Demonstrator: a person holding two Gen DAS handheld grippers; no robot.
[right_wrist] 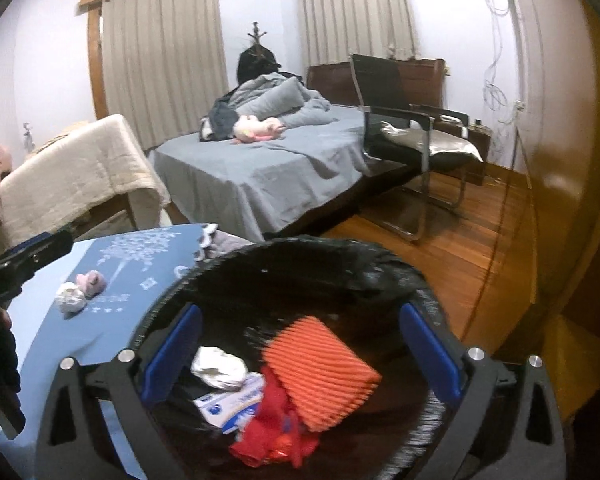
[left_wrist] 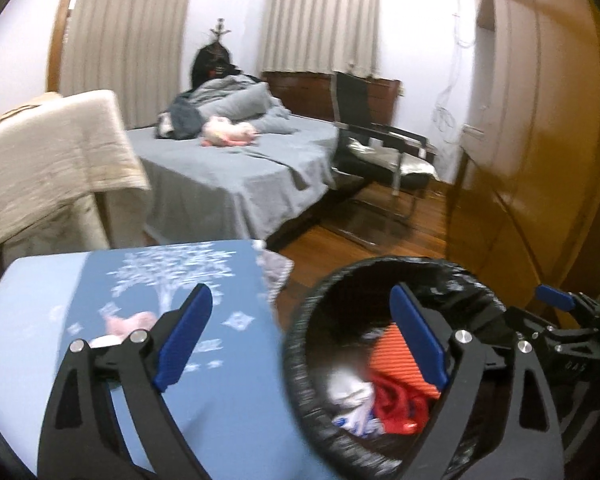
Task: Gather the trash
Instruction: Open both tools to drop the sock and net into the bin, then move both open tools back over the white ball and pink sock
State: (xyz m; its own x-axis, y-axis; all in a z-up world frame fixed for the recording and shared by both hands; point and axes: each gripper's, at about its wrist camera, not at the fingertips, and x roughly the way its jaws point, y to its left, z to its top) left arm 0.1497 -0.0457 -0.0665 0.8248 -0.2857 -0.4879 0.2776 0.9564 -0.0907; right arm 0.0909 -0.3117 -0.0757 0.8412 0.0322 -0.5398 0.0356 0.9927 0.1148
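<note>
While both tools tilted downward, the right claw (right_wrist: 300,354) hung wide and empty over the black-lined round bin (right_wrist: 364,270), which held an orange ribbed sheet (right_wrist: 320,364), red wrapper (right_wrist: 276,432) and white crumpled paper (right_wrist: 220,368). The left claw (left_wrist: 300,344), equally wide and empty, straddled the bin's rim and the blue tree-patterned worktop (left_wrist: 228,380). Near the worktop's far edge lay a pink wad (right_wrist: 90,282) touching a white crumpled wad (right_wrist: 71,298).
</note>
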